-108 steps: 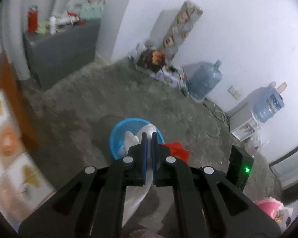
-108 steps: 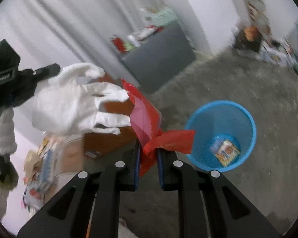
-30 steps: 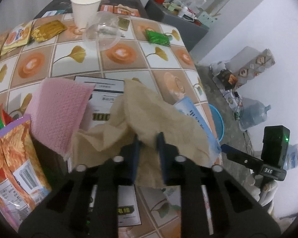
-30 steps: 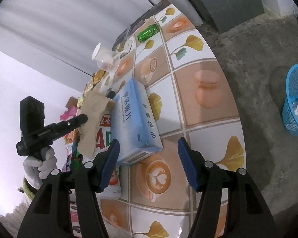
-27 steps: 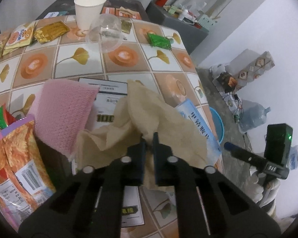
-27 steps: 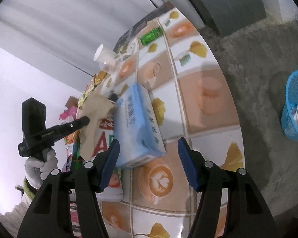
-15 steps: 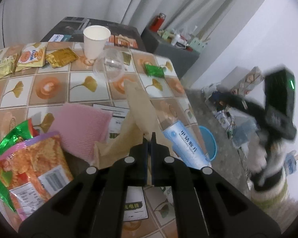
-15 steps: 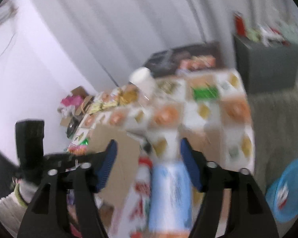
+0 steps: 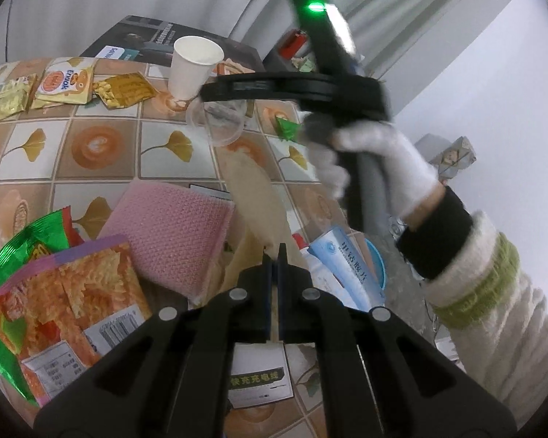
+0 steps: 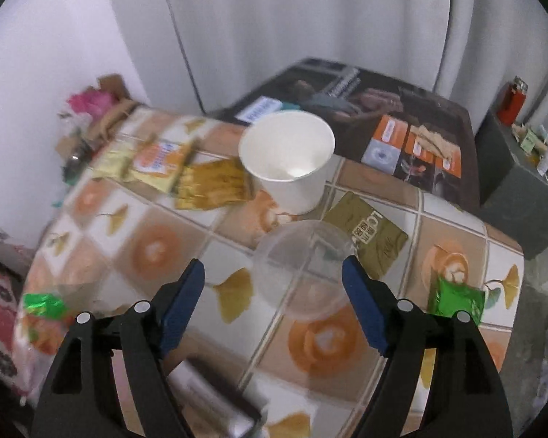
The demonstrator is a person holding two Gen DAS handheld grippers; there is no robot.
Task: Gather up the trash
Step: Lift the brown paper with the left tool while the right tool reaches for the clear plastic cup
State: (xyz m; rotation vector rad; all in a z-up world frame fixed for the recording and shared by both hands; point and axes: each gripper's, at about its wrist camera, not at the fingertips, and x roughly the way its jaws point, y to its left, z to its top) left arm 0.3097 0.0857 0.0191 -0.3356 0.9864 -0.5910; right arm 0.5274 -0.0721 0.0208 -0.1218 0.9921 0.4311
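Observation:
My left gripper is shut on a crumpled brown paper and holds it above the tiled table. My right gripper is open wide, its jaws on either side of a clear plastic cup lying on the table; it also shows in the left wrist view. A white paper cup stands just behind the clear cup. The blue trash basket is on the floor past the table's right edge, mostly hidden.
Snack packets, a gold wrapper, a green sachet, a pink cloth, an orange chip bag and a blue-white box lie on the table. A dark box stands behind it.
My left gripper has shut on the brown paper and lifted it off the table. My right gripper has swung from the table's edge to the clear cup, staying open.

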